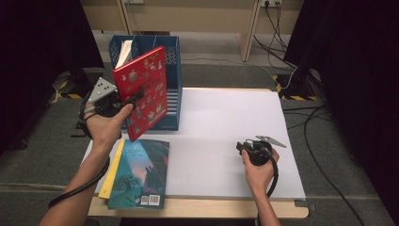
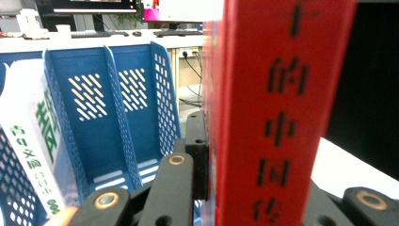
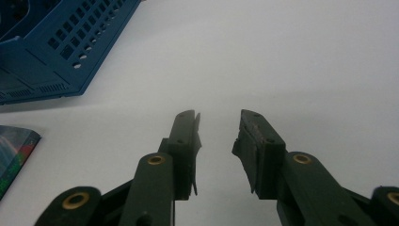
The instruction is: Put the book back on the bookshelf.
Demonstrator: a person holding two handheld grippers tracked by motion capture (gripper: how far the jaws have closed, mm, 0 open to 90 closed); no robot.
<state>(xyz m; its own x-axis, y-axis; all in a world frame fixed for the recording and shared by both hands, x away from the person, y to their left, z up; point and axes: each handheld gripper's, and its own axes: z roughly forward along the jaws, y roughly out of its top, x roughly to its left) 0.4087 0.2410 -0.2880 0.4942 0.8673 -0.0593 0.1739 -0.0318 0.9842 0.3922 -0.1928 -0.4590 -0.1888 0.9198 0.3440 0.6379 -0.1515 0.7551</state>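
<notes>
A: Where is the red book (image 1: 143, 92)?

B: It is lifted clear of the table, tilted, in front of the blue file rack (image 1: 170, 80); the left gripper (image 1: 134, 98) is clenched on its lower edge, one jaw on each cover. In the left gripper view the book's red spine (image 2: 277, 113) stands upright between the jaws, with dark characters running down it; it hides most of the right half of that picture.

A: And the rack behind it?

B: It stands at the far left of the white table top (image 1: 226, 136), partly off the back edge; its upright dividers split it into slots. A white book with green lettering (image 2: 28, 141) leans in the leftmost slot seen from the left gripper; the two slots beside it show bare blue walls with slanted cut-outs.

A: What lies nearer the person?

B: A teal-covered book (image 1: 141, 172) lies flat at the near left corner of the table, on top of a yellow one (image 1: 112, 169) whose edge shows along its left side; both sit just below the raised red book.

A: The other hand?

B: The right gripper (image 1: 243, 147) rests low over the white surface at the near right, well apart from the books; its jaws stand parted with nothing between them, the fingertips (image 3: 188, 125) aimed towards the rack's corner.
</notes>
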